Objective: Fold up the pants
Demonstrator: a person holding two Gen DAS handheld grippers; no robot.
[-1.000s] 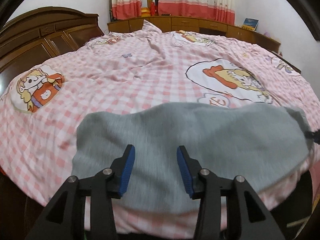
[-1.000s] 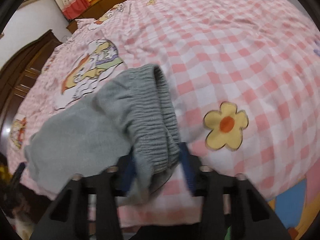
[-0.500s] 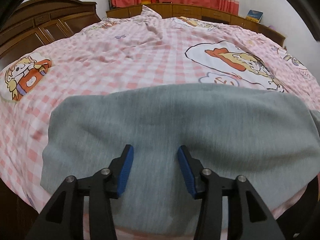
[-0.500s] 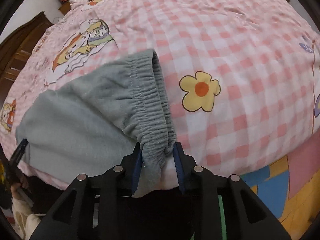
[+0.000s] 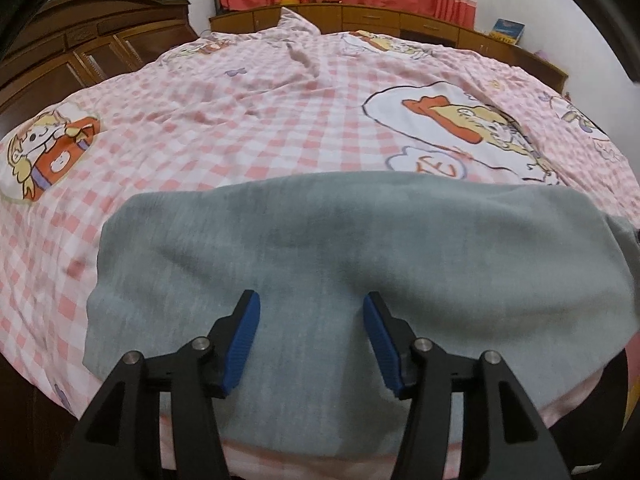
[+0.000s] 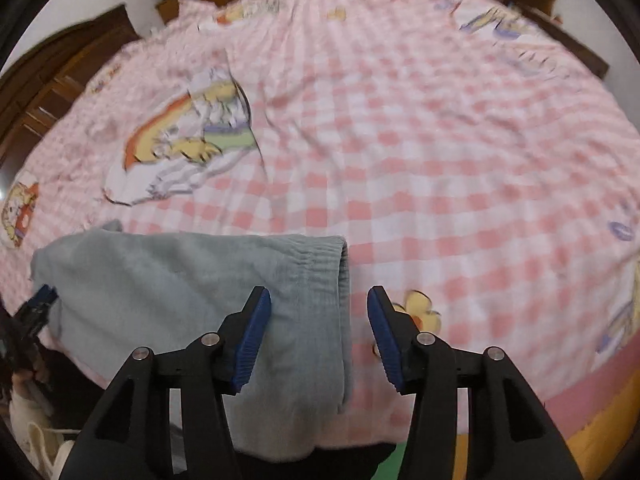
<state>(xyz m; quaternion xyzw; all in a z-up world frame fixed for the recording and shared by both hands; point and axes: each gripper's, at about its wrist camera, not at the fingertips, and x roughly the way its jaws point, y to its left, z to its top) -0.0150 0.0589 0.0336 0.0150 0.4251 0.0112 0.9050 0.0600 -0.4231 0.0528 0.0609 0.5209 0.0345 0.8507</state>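
Grey pants [image 5: 360,264] lie folded flat across the near edge of the bed, their front hanging slightly over it. My left gripper [image 5: 311,338] hovers open above the middle of the cloth, nothing between its blue pads. In the right wrist view the same grey pants [image 6: 192,292] end at an elastic waistband [image 6: 340,292] on the right. My right gripper [image 6: 319,334] stands open over that waistband end, holding nothing. The left gripper's tip [image 6: 38,306] shows at the pants' far left end.
A pink checked bedspread [image 5: 280,128] with cartoon prints covers the wide bed. A dark wooden headboard [image 5: 80,56] stands at the left, low wooden cabinets [image 5: 400,24] and curtains at the back. A person's sleeve [image 6: 28,420] is at the lower left of the right wrist view.
My right gripper has opened and let go of the waistband, which now lies on the bed. The left gripper stayed open and drew back slightly over the pants.
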